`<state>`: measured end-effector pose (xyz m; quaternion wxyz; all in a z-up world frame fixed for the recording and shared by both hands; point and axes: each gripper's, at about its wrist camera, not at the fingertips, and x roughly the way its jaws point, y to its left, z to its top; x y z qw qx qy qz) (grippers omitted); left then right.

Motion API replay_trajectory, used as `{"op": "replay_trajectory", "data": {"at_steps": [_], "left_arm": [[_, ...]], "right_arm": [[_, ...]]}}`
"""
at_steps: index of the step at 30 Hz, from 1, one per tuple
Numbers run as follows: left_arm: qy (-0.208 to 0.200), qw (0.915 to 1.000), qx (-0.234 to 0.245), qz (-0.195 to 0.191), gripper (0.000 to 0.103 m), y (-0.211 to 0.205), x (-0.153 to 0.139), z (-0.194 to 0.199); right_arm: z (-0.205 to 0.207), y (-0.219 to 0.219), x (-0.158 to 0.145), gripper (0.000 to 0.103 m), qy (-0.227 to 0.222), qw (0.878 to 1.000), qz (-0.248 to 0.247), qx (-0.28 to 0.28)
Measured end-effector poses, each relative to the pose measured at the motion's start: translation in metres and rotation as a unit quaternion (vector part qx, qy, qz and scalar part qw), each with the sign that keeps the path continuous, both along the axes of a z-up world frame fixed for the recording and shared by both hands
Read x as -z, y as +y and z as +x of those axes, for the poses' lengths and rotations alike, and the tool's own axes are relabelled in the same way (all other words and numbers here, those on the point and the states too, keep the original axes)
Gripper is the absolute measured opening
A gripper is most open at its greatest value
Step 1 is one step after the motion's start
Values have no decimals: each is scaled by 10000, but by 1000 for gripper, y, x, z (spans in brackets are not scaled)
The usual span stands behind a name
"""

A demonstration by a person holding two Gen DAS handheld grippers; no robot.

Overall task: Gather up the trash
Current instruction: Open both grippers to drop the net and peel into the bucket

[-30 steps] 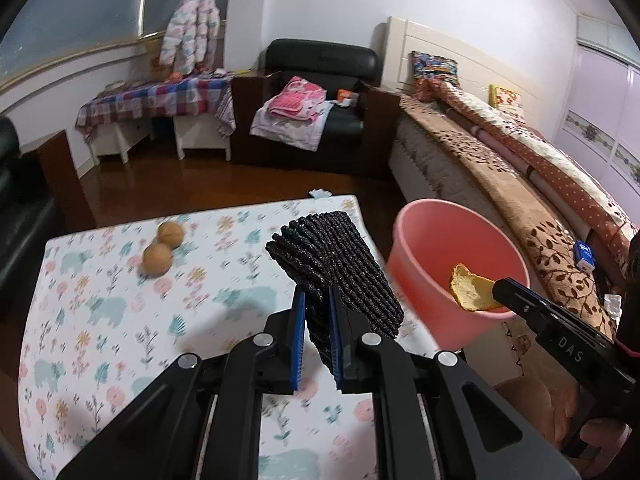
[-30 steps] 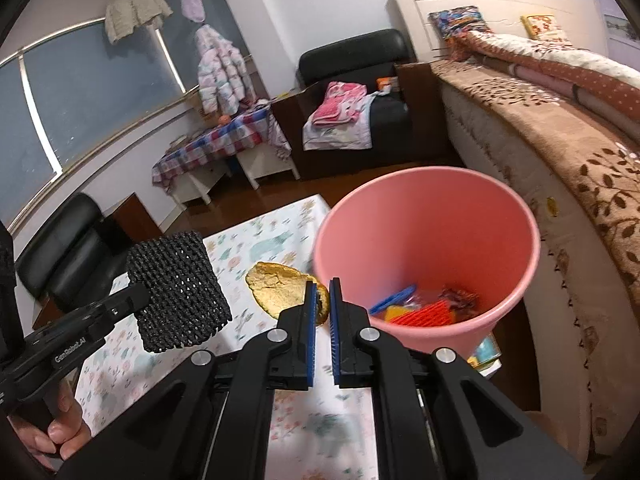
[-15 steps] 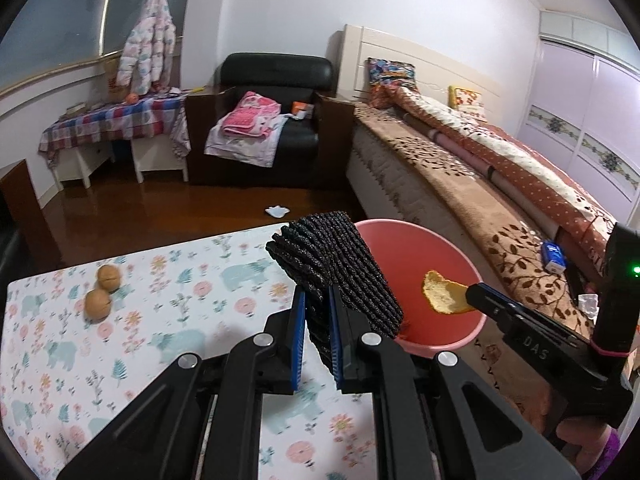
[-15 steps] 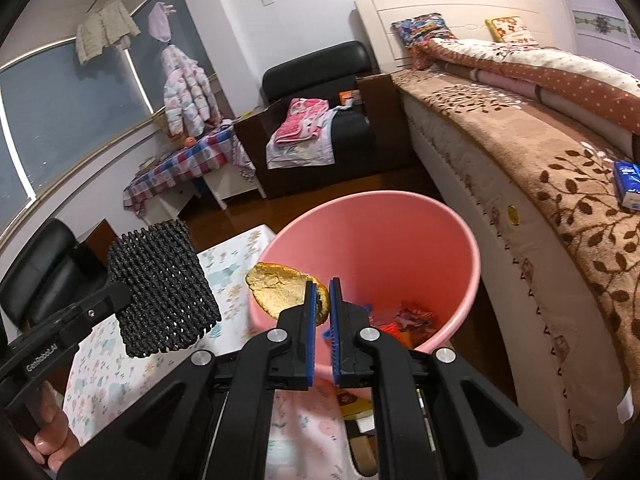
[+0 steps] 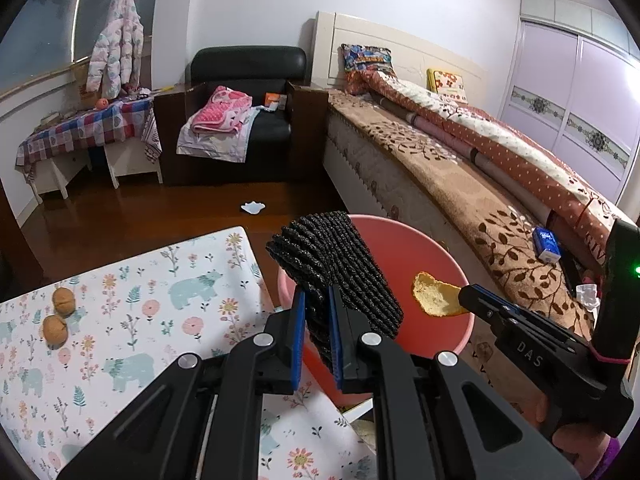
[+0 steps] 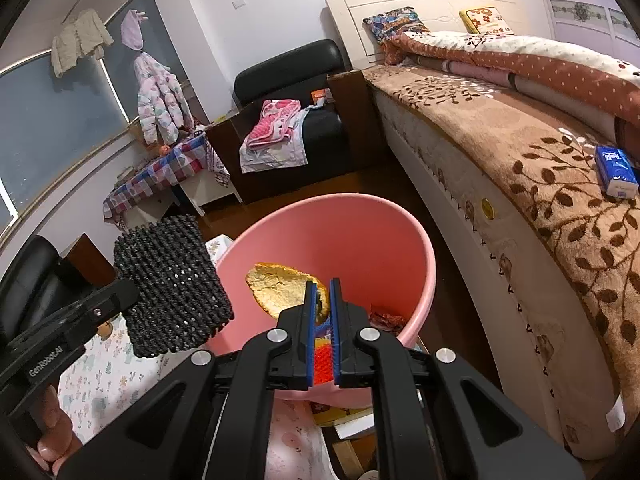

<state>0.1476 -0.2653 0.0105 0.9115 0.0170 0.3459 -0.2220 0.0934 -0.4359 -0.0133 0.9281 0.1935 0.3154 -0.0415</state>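
My left gripper (image 5: 317,300) is shut on a black foam net sleeve (image 5: 336,272) and holds it over the near rim of the pink bin (image 5: 448,264). The sleeve also shows in the right wrist view (image 6: 170,284). My right gripper (image 6: 323,286) is shut on a piece of orange peel (image 6: 282,286) and holds it above the open pink bin (image 6: 384,232), which has coloured scraps at the bottom. The peel shows in the left wrist view (image 5: 434,300), over the bin. Two walnuts (image 5: 58,314) lie on the floral tablecloth (image 5: 132,320).
The bin stands off the table's right edge, beside the long bed (image 5: 480,184). A black armchair (image 5: 244,112) with pink clothes stands at the back. A white scrap (image 5: 253,207) lies on the wooden floor. A blue tissue pack (image 6: 616,172) lies on the bed.
Both grippers have moved right, away from the table middle, to over the bin. The peel and the black sleeve now hang above the bin's opening. Both grips are unchanged.
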Motion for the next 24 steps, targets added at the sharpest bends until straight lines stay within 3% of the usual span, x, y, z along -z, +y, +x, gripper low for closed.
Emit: {"op": "replay_trajectory", "data": {"at_steps": [19,24], "left_arm": [[329,9992,113,186,12,-21,32,16],[323,9992,167,140,24,-21,31,15]], "right_arm": [[11,-3,22,7,319,9994,-117,84],[12,-2,23,7,283,9996,-49,49]]}}
